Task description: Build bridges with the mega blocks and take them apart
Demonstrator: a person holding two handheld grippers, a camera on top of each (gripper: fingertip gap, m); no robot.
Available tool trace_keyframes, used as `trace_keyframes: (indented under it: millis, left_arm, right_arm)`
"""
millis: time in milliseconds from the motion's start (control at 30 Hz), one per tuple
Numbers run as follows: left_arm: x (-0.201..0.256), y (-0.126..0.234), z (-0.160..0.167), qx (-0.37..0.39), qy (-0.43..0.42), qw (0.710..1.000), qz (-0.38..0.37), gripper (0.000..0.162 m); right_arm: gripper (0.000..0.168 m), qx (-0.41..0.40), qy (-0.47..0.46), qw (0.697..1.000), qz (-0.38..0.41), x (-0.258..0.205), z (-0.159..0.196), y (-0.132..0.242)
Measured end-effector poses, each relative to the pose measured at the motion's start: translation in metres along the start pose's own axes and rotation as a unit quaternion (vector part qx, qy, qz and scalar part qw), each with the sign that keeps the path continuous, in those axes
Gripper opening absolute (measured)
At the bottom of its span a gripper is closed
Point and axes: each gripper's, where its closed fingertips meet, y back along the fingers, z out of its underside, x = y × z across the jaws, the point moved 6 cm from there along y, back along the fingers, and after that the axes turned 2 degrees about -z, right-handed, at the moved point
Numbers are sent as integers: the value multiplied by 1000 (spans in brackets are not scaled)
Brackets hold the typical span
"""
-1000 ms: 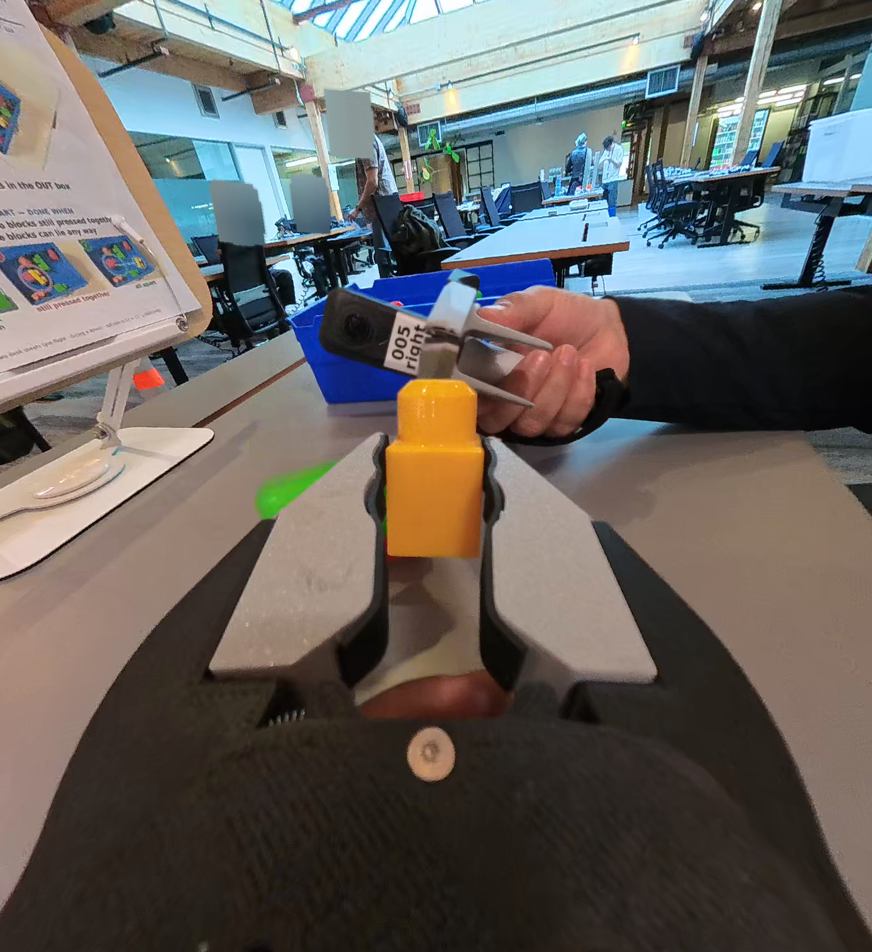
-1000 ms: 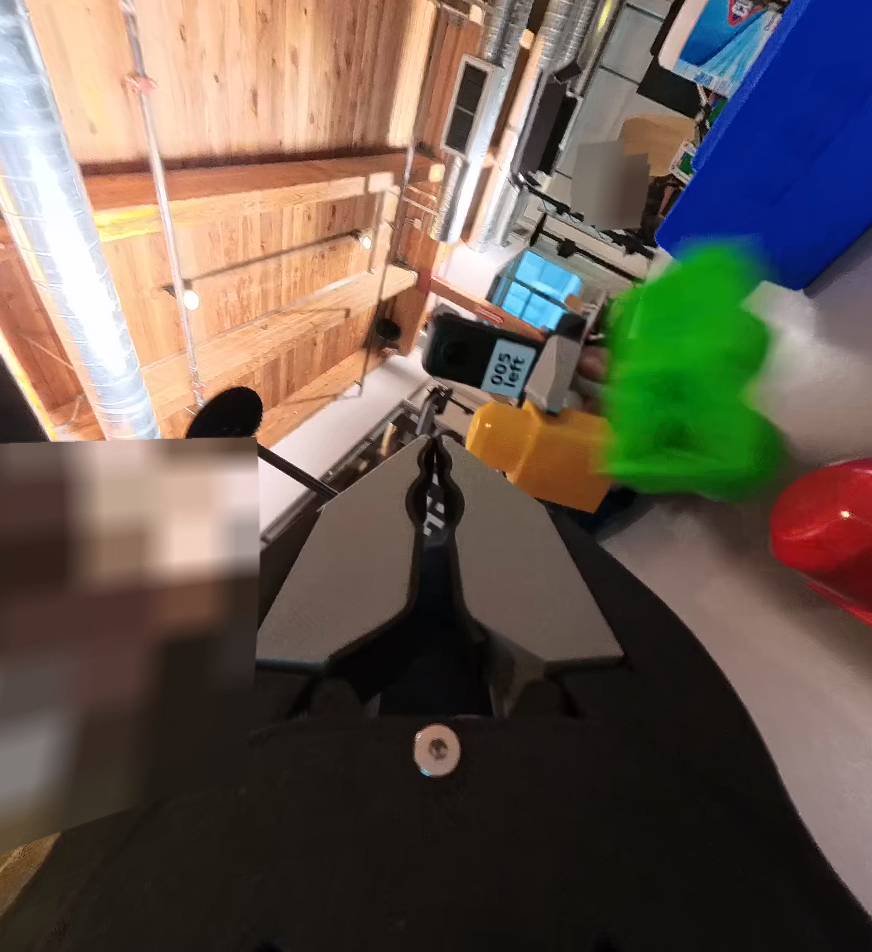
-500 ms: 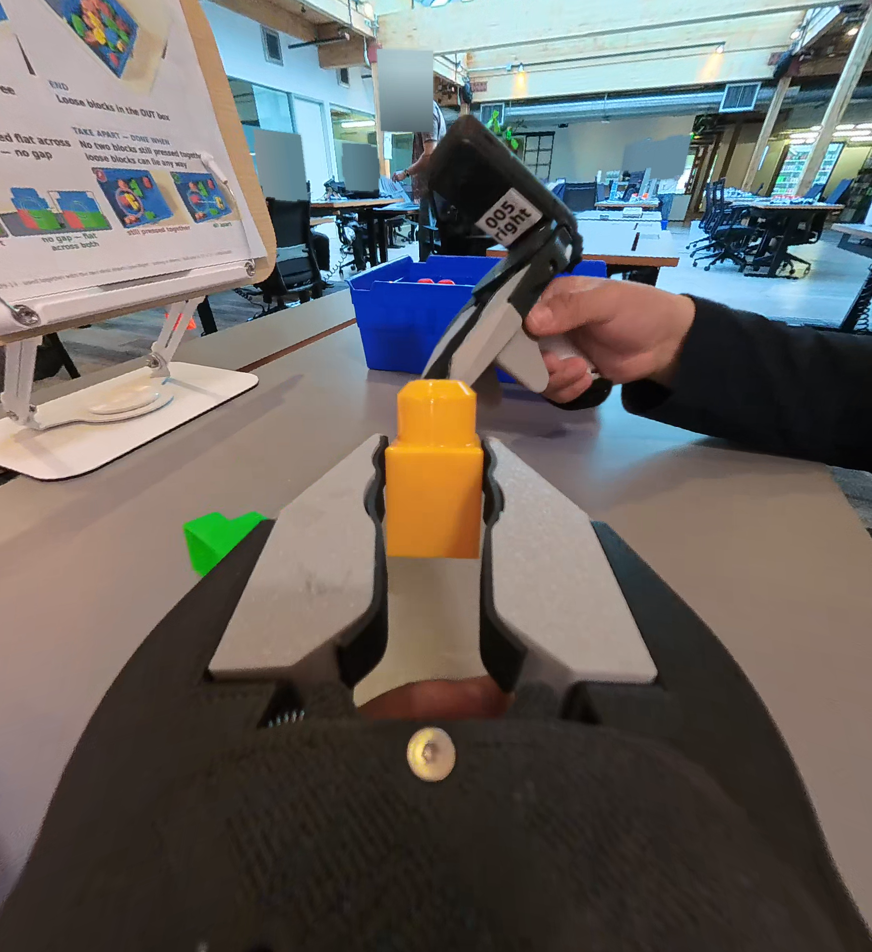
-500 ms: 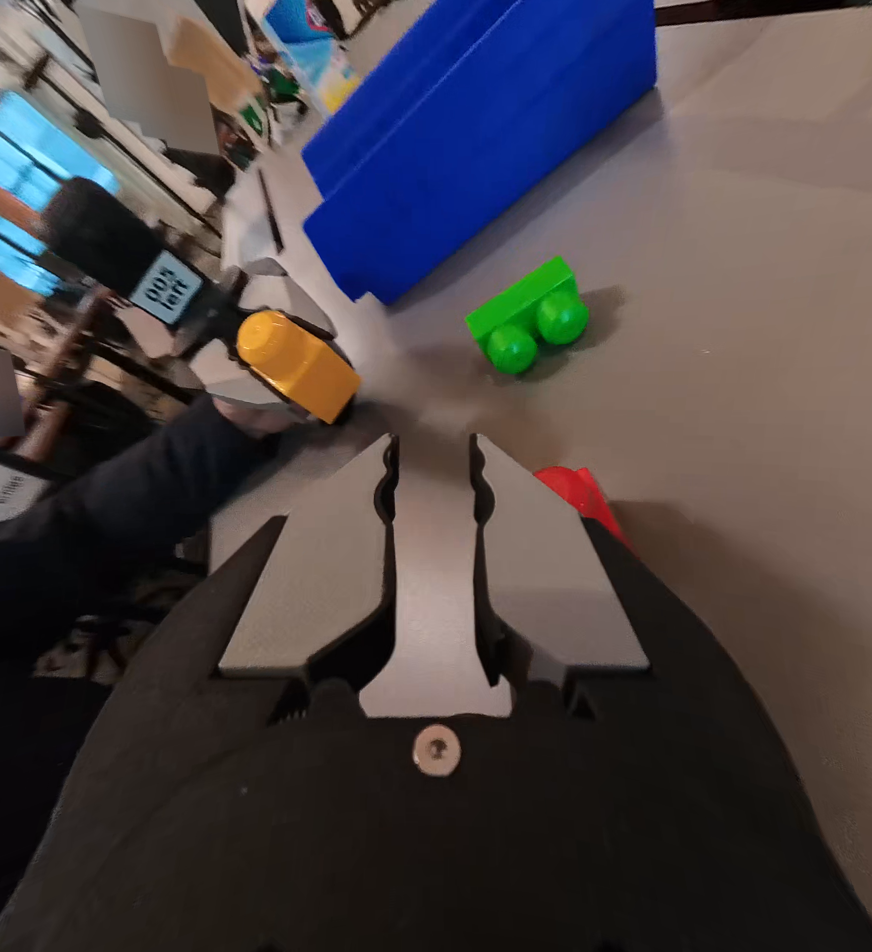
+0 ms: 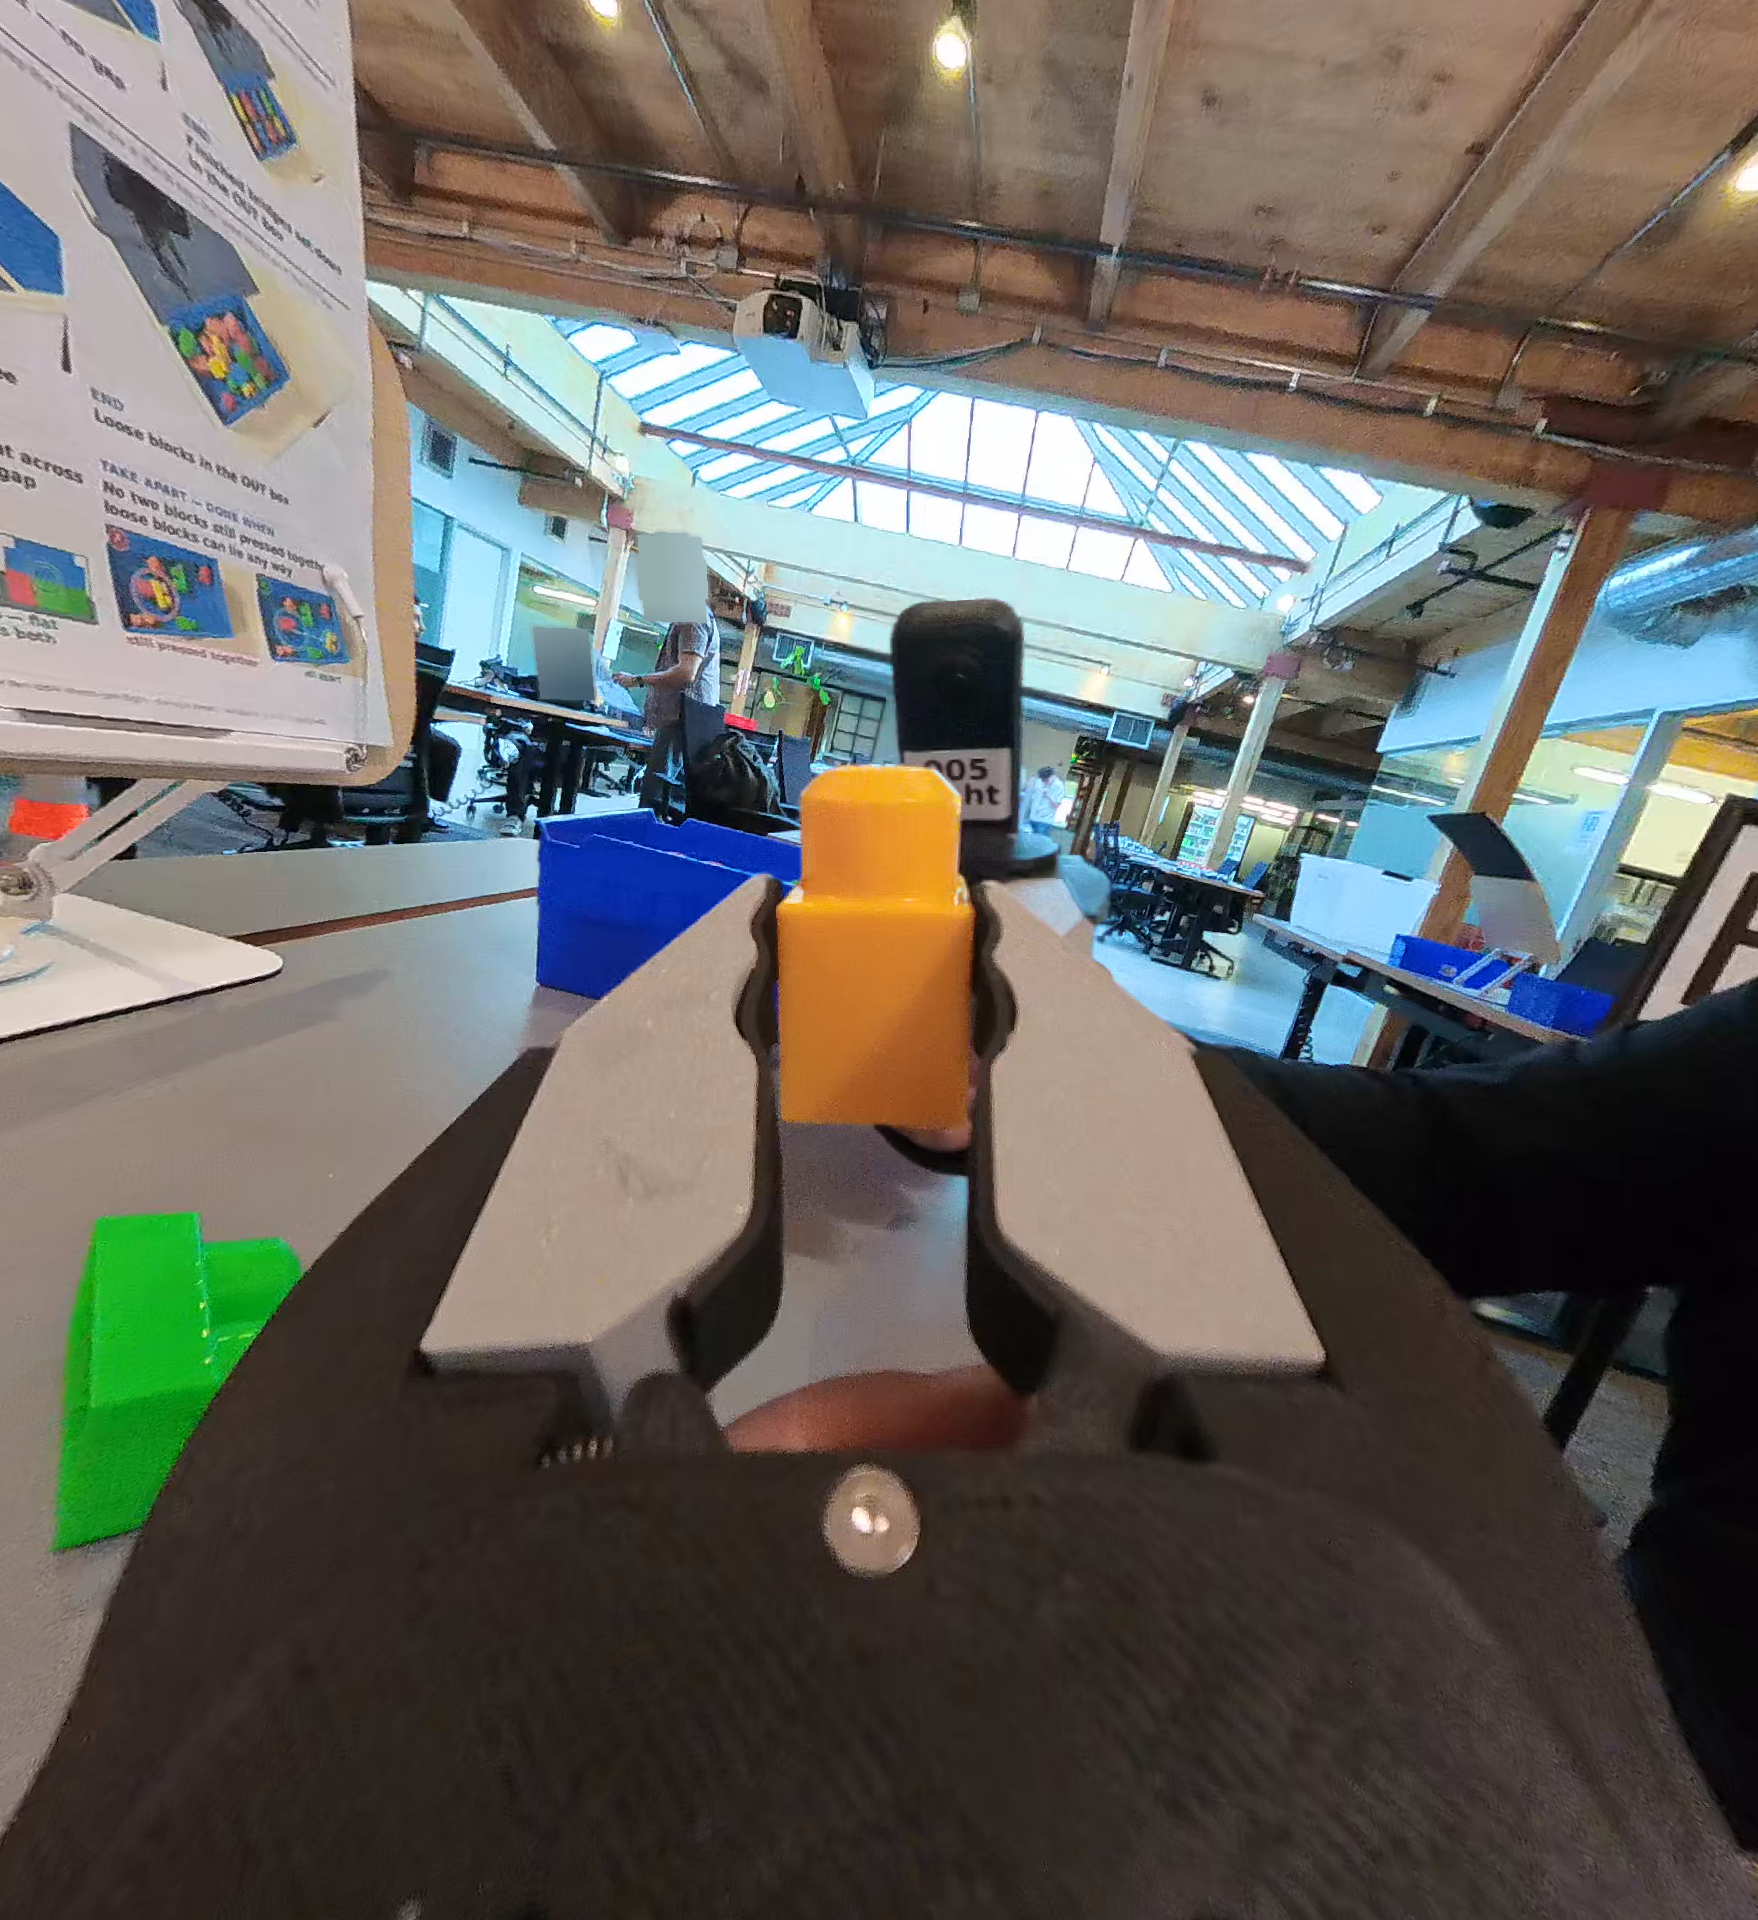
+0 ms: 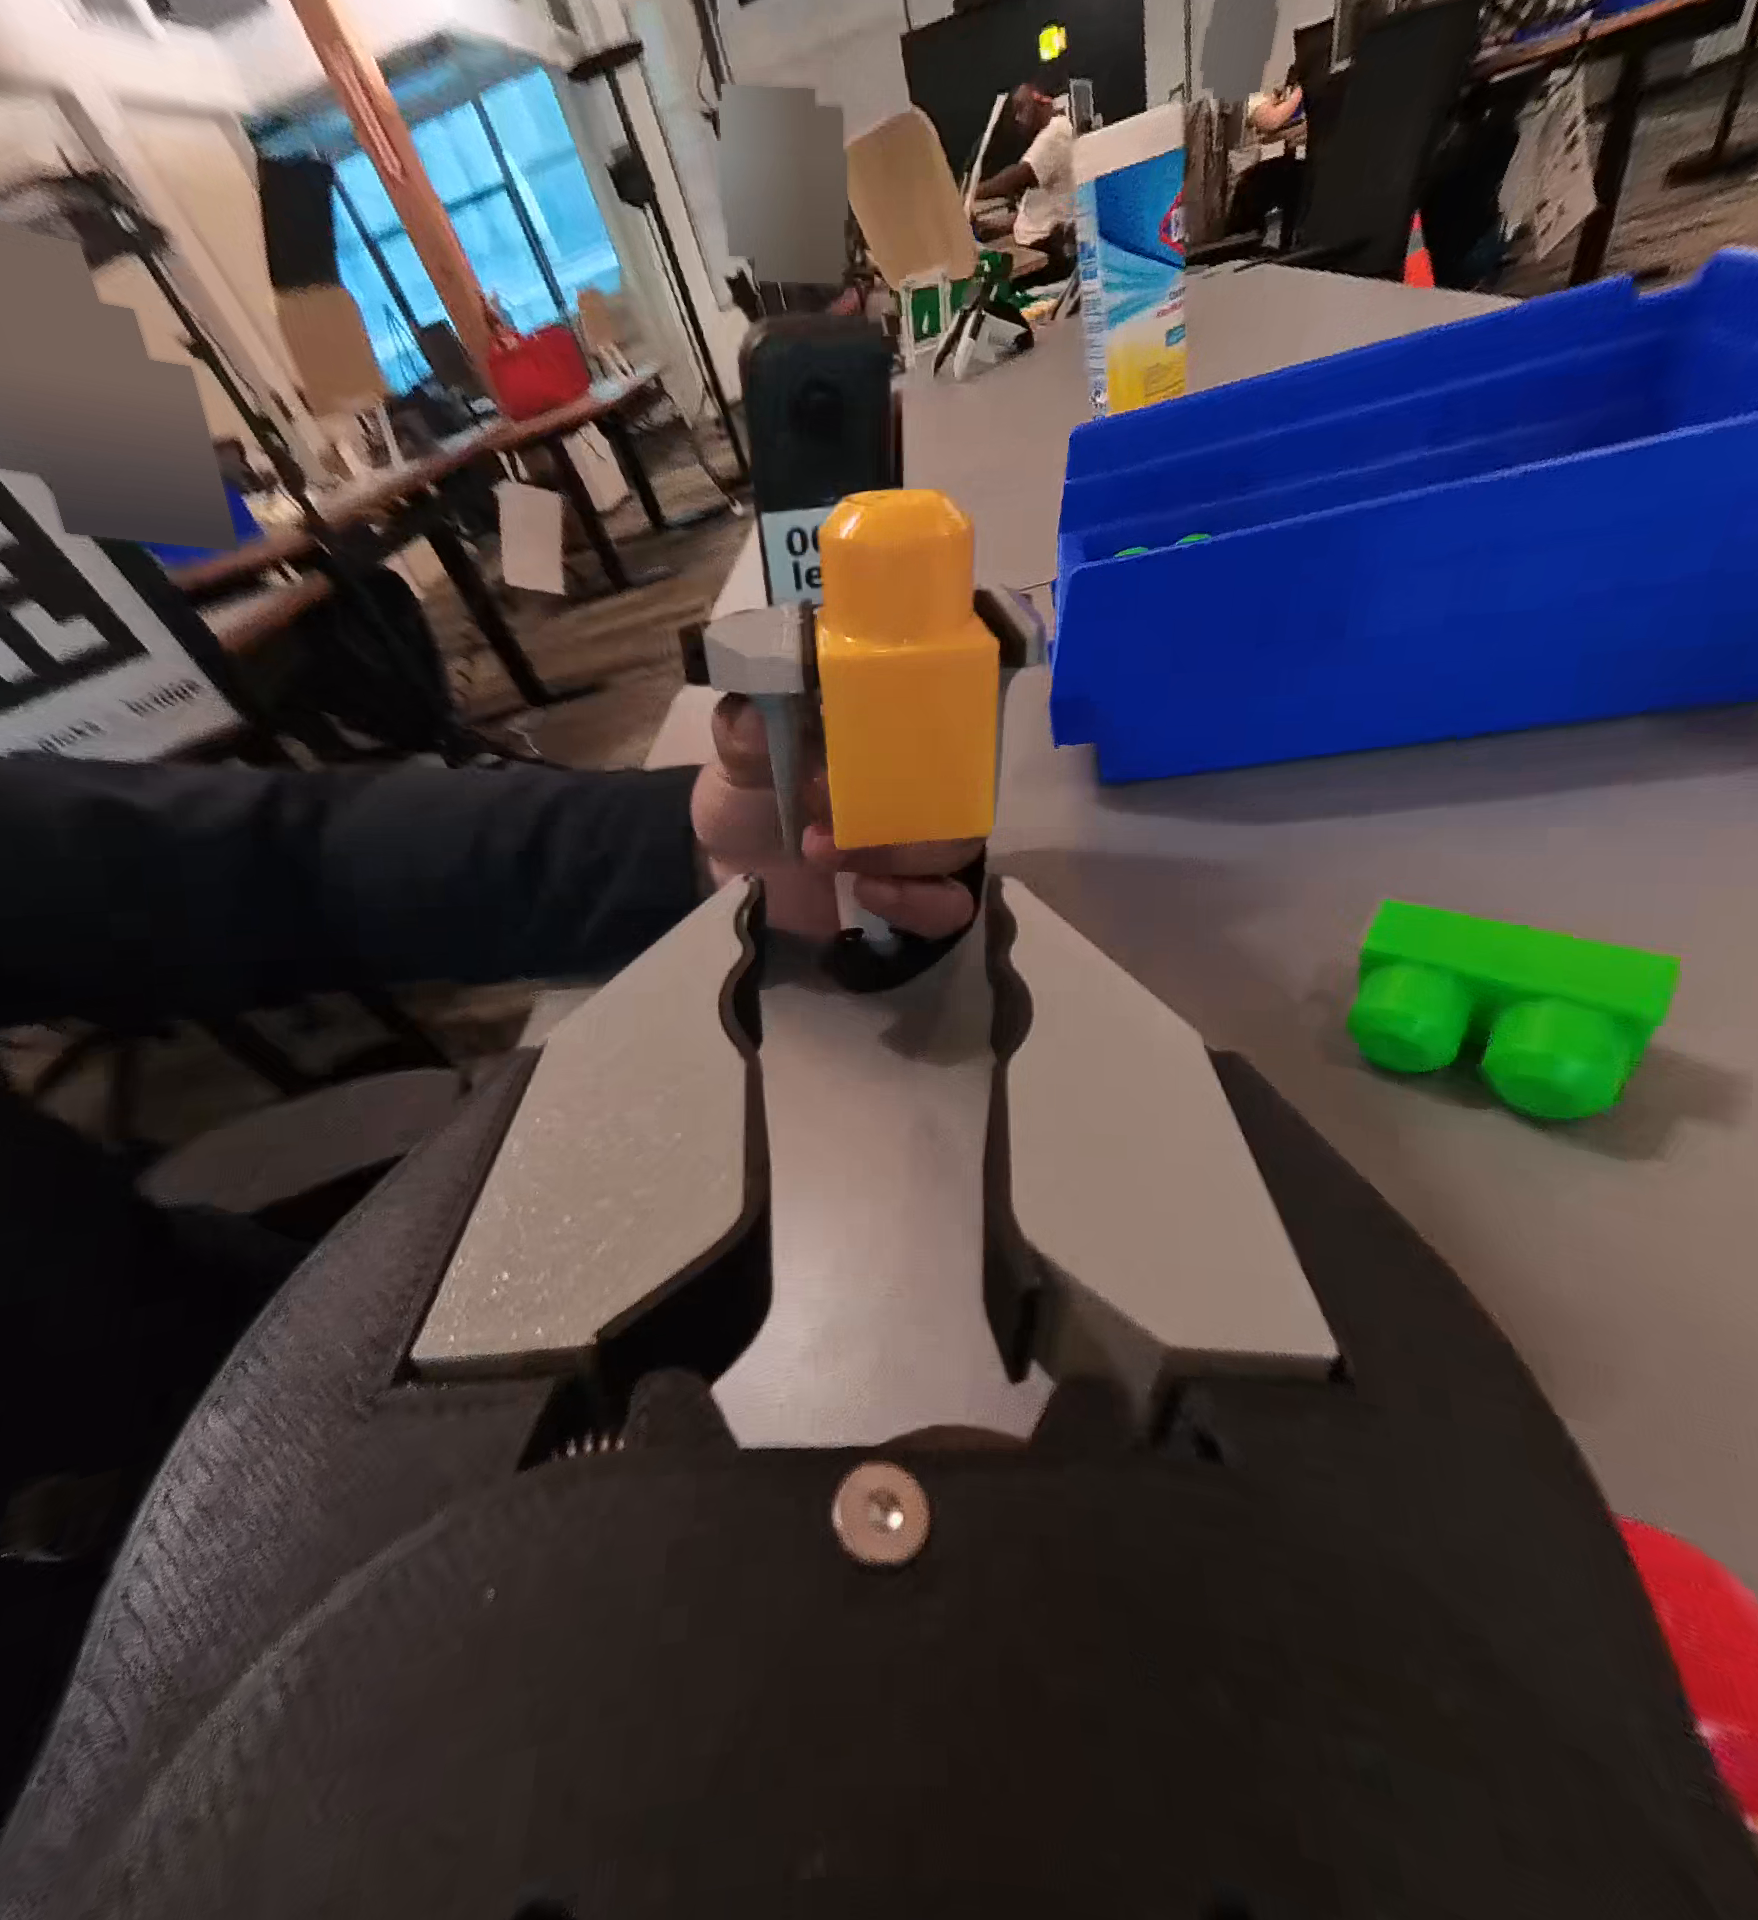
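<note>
My left gripper (image 5: 873, 935) is shut on an upright orange one-stud block (image 5: 873, 997) and holds it above the grey table. The right wrist view shows the same orange block (image 6: 906, 707) straight ahead, between the left gripper's fingers (image 6: 750, 655). My right gripper (image 6: 870, 935) is open and empty, just short of the block and facing it. A green two-stud block (image 6: 1509, 997) lies on its side on the table to the right; it also shows in the left wrist view (image 5: 158, 1361). A red block (image 6: 1727, 1683) lies at the lower right, partly hidden.
A blue bin (image 6: 1477, 603) stands on the table behind the green block, with green pieces inside; it also shows in the left wrist view (image 5: 646, 904). An instruction board on a white stand (image 5: 127, 364) is at the left. A wipes canister (image 6: 1129, 270) stands farther back. The tips of one gripper are about 4 cm away from the tips of the other.
My right gripper has swung round to face the orange block head-on and its jaws have opened wider. My left gripper has tilted upward, still holding the orange block.
</note>
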Motion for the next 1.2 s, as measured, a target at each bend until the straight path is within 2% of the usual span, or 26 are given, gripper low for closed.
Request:
trace_keyframes:
  millis: [133,167,367,600,767,1200]
  left_arm:
    - [6,-8,5,-8,-1,1000,9,33]
    - [7,-9,6,-10,0,1000,12,34]
    - [7,-12,9,-33,9,999,18,34]
    - [1,-10,17,-86,5,996,-7,34]
    - [-1,-10,23,-106,21,994,-4,34]
    - [1,-14,27,-110,19,994,-9,35]
  right_arm:
    - [40,0,34,999,26,-2,-3,-14]
    - [34,2,32,999,27,-1,-3,-14]
    - [31,-13,37,999,32,-2,-2,-9]
    - [31,-22,36,998,53,4,0,0]
    - [31,-59,56,994,72,4,3,1]
    - [31,-52,42,996,52,5,6,1]
